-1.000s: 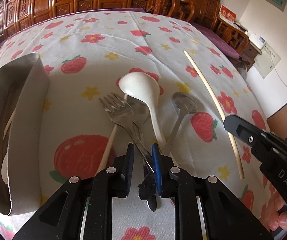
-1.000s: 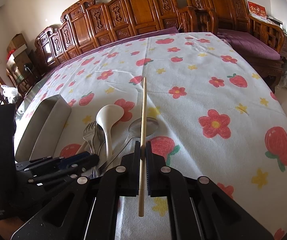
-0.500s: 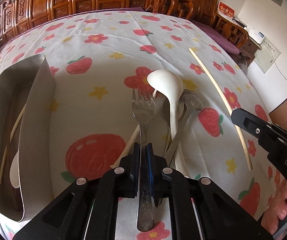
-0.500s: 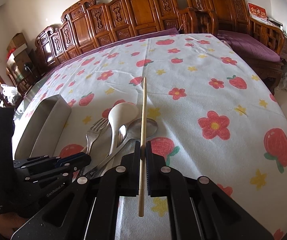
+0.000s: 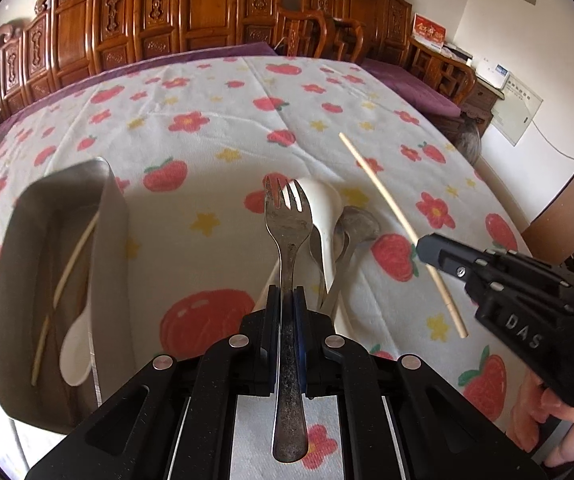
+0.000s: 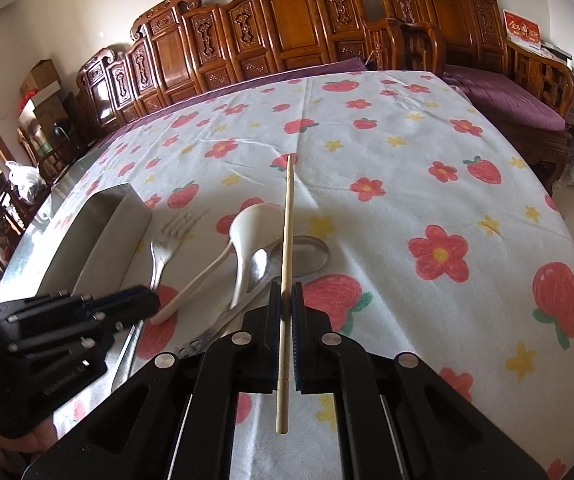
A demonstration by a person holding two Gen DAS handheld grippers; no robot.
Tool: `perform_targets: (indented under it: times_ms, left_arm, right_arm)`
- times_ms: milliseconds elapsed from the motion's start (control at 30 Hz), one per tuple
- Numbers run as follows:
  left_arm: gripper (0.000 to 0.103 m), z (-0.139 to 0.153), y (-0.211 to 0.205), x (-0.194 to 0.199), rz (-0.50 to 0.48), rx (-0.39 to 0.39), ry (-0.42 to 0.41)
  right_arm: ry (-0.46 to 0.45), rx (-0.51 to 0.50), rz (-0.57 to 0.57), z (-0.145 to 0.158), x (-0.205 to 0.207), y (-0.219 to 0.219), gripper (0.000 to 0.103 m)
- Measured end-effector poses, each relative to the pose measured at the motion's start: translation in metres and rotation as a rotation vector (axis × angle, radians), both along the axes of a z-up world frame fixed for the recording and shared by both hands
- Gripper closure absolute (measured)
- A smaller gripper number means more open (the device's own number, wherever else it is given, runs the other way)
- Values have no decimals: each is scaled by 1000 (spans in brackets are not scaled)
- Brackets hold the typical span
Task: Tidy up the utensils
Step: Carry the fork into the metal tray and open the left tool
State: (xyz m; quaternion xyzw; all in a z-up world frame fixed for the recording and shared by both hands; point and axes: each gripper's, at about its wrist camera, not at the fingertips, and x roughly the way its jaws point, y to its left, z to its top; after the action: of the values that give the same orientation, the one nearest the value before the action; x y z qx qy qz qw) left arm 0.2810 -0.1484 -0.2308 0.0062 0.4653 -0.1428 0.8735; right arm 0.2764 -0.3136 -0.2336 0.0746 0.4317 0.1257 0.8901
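Observation:
My left gripper is shut on a metal fork and holds it raised above the table, tines forward. My right gripper is shut on a wooden chopstick, held above the table; it also shows in the left wrist view. On the cloth lie a white ceramic spoon, two metal spoons and another chopstick under them. A metal tray at the left holds a chopstick and a white spoon.
The table carries a white cloth with strawberries and flowers. Carved wooden chairs line the far side. The table's right edge drops to the floor.
My left gripper closed on the fork and lifted it off the pile. The white spoon shifted as the fork came away. My right gripper kept hold of the chopstick.

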Motion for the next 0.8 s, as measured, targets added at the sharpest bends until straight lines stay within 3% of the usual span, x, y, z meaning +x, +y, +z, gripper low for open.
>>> perform_targets:
  times_ms: [433, 800]
  left_arm:
    - [97, 50, 41, -4, 20, -9, -98]
    - [97, 63, 92, 7, 60, 33, -122]
  right_arm:
    - [-48, 66, 81, 26, -15, 34, 97]
    - [-91, 55, 133, 42, -29, 60, 97]
